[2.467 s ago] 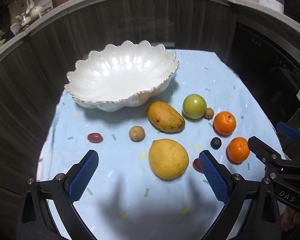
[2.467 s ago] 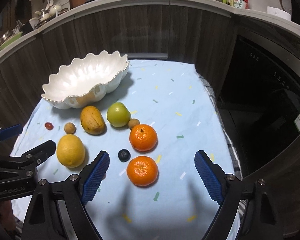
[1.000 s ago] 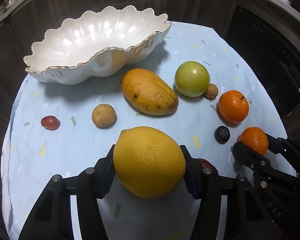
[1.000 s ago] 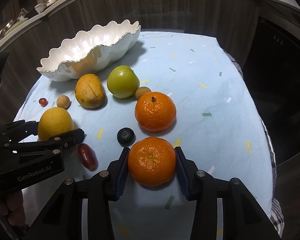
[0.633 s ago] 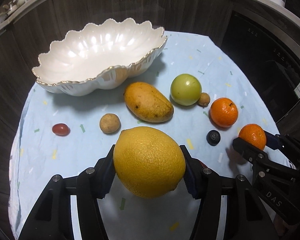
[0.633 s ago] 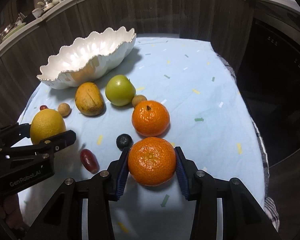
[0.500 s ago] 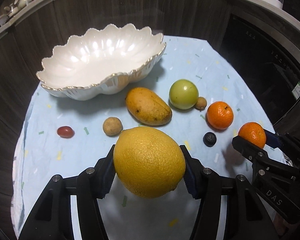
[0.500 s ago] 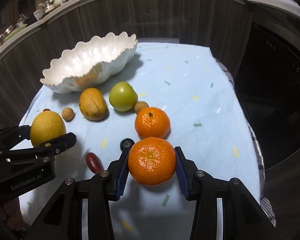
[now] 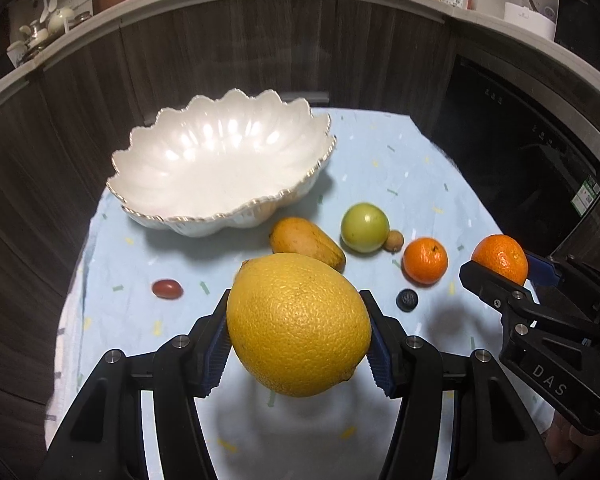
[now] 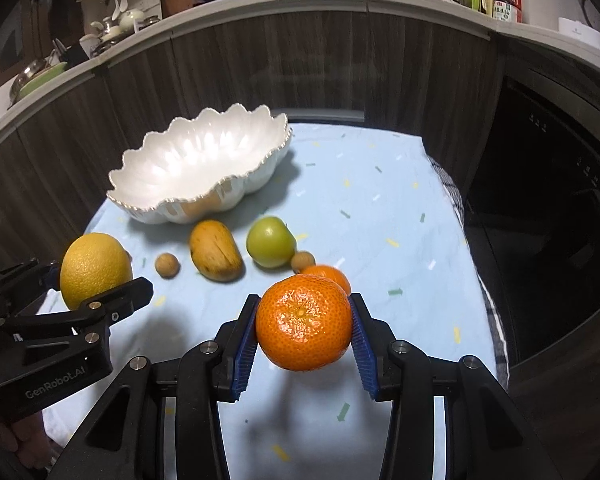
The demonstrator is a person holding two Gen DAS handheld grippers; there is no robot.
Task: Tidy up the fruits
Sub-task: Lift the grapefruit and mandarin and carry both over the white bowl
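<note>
My left gripper (image 9: pixel 298 336) is shut on a big yellow lemon (image 9: pixel 298 324), held above the blue cloth (image 9: pixel 380 168); the same lemon (image 10: pixel 95 270) shows at the left of the right wrist view. My right gripper (image 10: pixel 303 328) is shut on an orange mandarin (image 10: pixel 303 328), also lifted off the cloth. A white scalloped bowl (image 9: pixel 220 160) stands empty at the back left. On the cloth lie a mango (image 9: pixel 306 242), a green apple (image 9: pixel 365 227), a second mandarin (image 9: pixel 425 260), a blueberry (image 9: pixel 407 300) and a red cherry tomato (image 9: pixel 167 289).
Two small brown round fruits (image 10: pixel 167 265) (image 10: pixel 302 261) lie among the others. Dark wood cabinet fronts (image 9: pixel 260 48) curve behind the table, with a black appliance (image 9: pixel 520 152) to the right. A counter above carries pans and bottles.
Both grippers closed on their fruits, the left on the lemon and the right on the mandarin, and have since risen with them off the cloth; the bowl and other fruits look farther away.
</note>
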